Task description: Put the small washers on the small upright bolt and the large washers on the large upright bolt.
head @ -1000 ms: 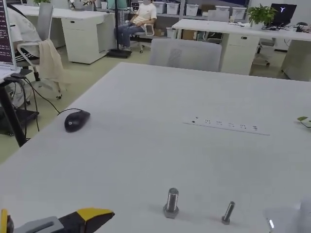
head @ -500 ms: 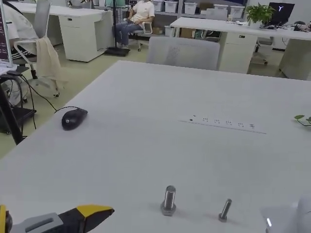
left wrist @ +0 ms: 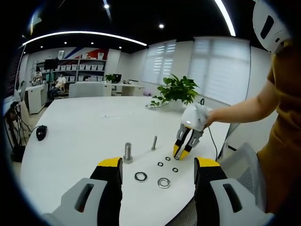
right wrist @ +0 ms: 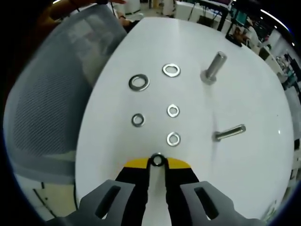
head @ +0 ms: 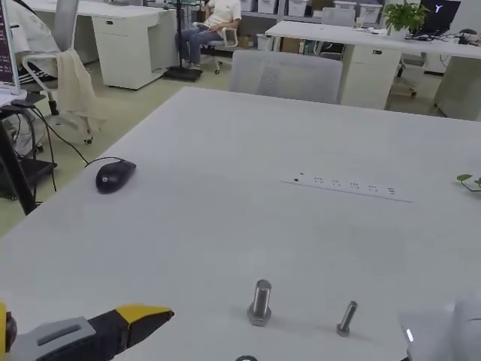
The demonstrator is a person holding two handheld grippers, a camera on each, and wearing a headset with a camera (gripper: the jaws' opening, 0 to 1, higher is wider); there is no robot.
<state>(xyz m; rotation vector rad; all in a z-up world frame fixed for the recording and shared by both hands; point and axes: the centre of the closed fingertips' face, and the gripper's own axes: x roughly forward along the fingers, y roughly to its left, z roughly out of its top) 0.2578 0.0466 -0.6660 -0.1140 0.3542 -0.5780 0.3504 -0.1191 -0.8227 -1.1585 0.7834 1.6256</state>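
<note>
The large upright bolt (head: 259,301) (left wrist: 127,153) (right wrist: 212,68) and the thinner small bolt (head: 347,317) (left wrist: 154,142) (right wrist: 230,132) stand on the white table. Two large washers (right wrist: 139,82) (right wrist: 171,70) (left wrist: 140,176) lie flat near them. Three small washers (right wrist: 138,119) (right wrist: 173,110) (right wrist: 173,139) lie closer to my right gripper. My right gripper (right wrist: 157,165) (left wrist: 182,154) is down at the table surface, its yellow tips closed around a fourth small washer (right wrist: 157,160). My left gripper (left wrist: 159,165) (head: 143,320) hovers open and empty short of the washers.
A computer mouse (head: 115,174) with its cable lies at the table's left, and a power strip (head: 346,188) lies across the middle. A mesh chair back (right wrist: 47,94) sits just off the near table edge. Desks, chairs and a seated person are in the background.
The head view has tilted down a little, so the bolts sit higher in the picture. Nothing on the table has visibly moved; the left gripper stays at the lower left.
</note>
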